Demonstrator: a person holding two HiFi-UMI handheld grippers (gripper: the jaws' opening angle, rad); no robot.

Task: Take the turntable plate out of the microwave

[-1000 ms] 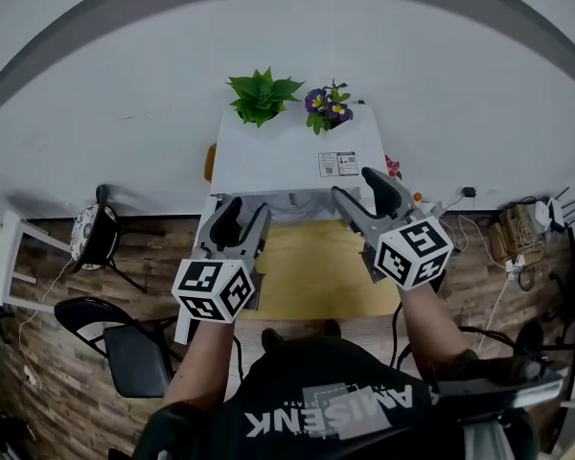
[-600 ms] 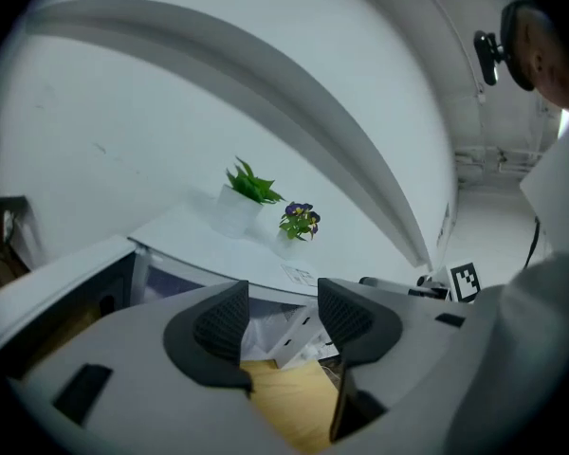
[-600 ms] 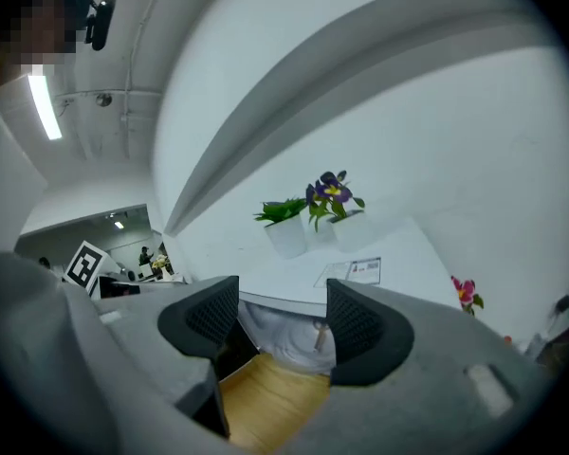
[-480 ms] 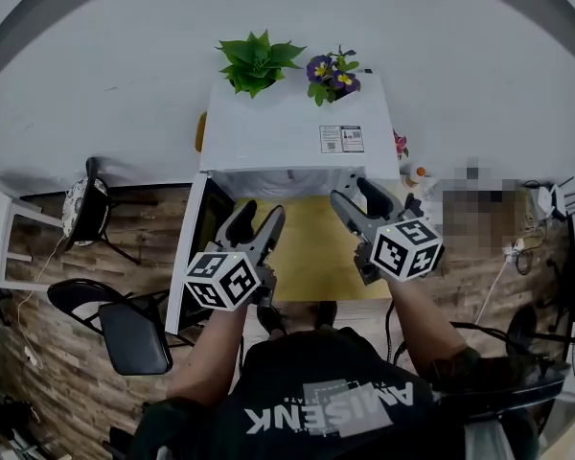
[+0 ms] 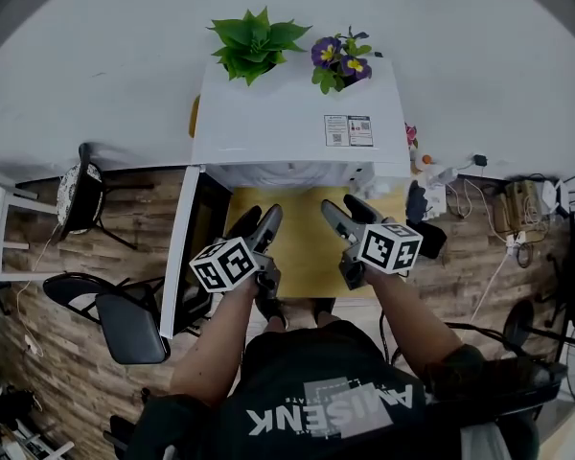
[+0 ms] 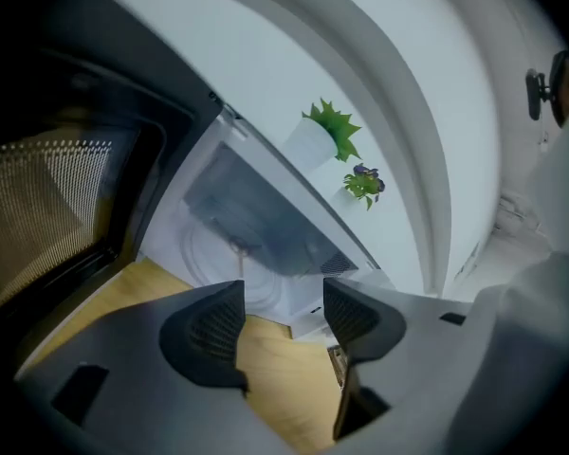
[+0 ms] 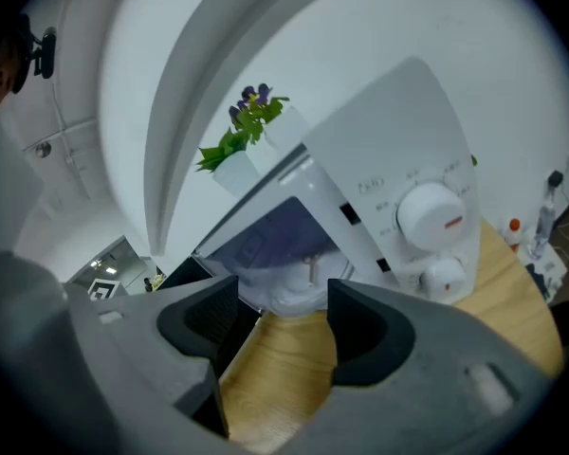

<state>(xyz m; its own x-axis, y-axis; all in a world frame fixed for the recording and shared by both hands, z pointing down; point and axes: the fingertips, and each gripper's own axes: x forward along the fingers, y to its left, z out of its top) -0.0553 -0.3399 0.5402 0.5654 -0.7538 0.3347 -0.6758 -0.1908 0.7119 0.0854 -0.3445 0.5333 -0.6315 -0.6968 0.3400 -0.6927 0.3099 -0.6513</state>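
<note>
A white microwave [image 5: 297, 123] stands on a wooden table [image 5: 297, 257] with its door [image 5: 194, 247] swung open to the left. Inside the cavity the glass turntable plate [image 7: 292, 287] lies flat; the left gripper view shows the plate [image 6: 218, 259] too. My left gripper [image 5: 257, 220] hovers over the table just in front of the opening, its jaws wide apart with nothing between them. My right gripper [image 5: 346, 209] hangs beside it, also open and empty. Both point into the cavity and touch neither the plate nor the microwave.
A green plant [image 5: 254, 38] and purple flowers [image 5: 340, 57] sit on top of the microwave. Its control knobs [image 7: 427, 214] are on the right of the front. Chairs [image 5: 125, 324] stand at the left, cables and small bottles [image 5: 431, 175] at the right.
Both grippers have sunk from the microwave's top edge to the level of its opening and have rolled. The left jaws have spread wider.
</note>
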